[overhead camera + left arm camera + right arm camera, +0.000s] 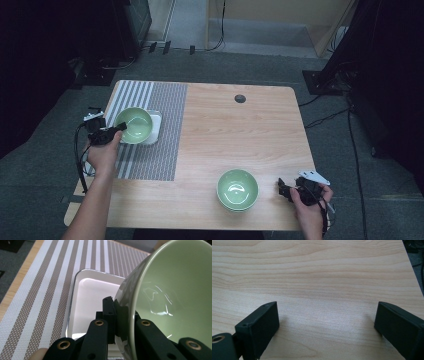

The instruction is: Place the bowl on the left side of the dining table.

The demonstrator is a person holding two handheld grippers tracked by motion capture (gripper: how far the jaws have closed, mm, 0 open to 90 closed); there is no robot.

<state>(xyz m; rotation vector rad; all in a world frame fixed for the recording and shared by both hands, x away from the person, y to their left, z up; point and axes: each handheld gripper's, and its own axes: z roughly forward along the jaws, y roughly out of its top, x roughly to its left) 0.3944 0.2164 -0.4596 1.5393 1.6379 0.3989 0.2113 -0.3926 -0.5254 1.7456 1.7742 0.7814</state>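
Note:
A pale green bowl sits over a white square dish on the striped placemat. My left gripper is shut on this bowl's near-left rim; in the left gripper view the bowl tilts, one jaw outside the wall and one inside, with the white dish beneath. A second green bowl stands near the table's front edge. My right gripper rests low at the front right, open, with bare wood between its fingers.
The wooden table has a dark round grommet near its far edge. Cables run over the grey floor to the right and behind the table. Dark equipment stands at the back left.

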